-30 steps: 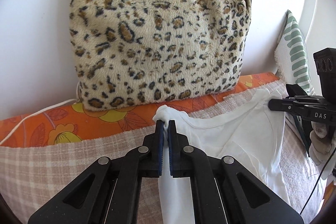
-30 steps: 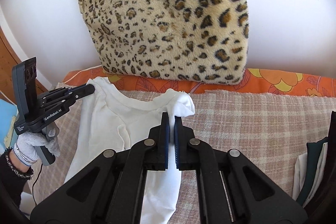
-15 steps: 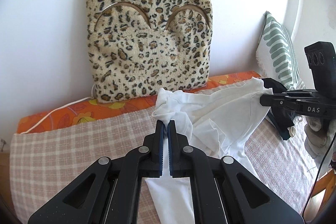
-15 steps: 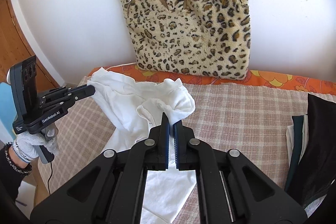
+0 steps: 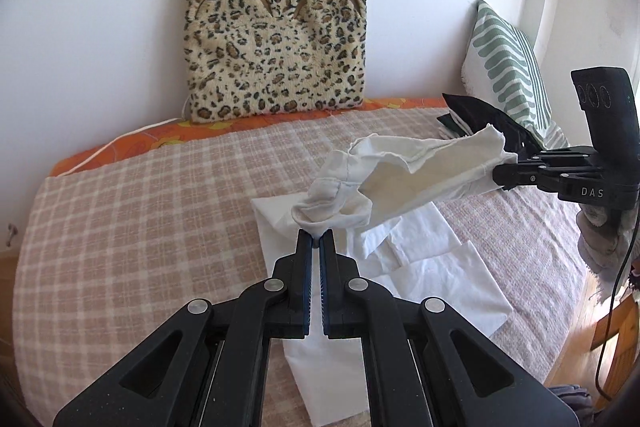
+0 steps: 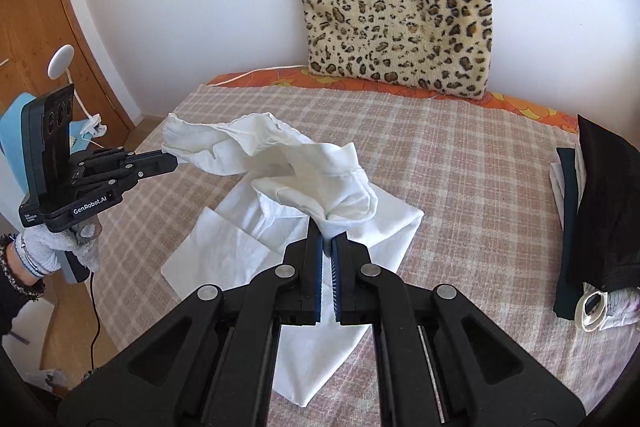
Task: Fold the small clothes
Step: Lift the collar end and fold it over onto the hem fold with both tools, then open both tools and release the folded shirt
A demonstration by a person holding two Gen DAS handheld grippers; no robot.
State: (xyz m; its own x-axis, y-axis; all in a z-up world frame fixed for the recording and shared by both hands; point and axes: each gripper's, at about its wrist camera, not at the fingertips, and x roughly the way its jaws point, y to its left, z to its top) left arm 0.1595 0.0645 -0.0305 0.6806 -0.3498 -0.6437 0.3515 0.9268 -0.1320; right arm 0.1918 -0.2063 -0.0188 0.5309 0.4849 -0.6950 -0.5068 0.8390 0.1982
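Note:
A small white shirt point(image 5: 416, 179) is held up by its top edge between both grippers, with its lower part lying folded on the checked blanket point(image 5: 132, 235). My left gripper point(image 5: 315, 241) is shut on one shoulder of the shirt. My right gripper point(image 6: 329, 237) is shut on the other shoulder point(image 6: 348, 203). In the left wrist view the right gripper point(image 5: 500, 173) shows at the right, holding the shirt's far end. In the right wrist view the left gripper point(image 6: 170, 159) shows at the left, doing the same.
A leopard-print cushion point(image 5: 276, 47) leans on the white wall at the back of the bed. A green striped pillow point(image 5: 508, 67) and a pile of dark clothes point(image 6: 592, 211) lie at the right side. A wooden door point(image 6: 44, 35) stands left of the bed.
Both grippers have pulled back from the cushion toward the bed's front, carrying the shirt's shoulders over its lower part. The shirt's top now hangs lifted between them.

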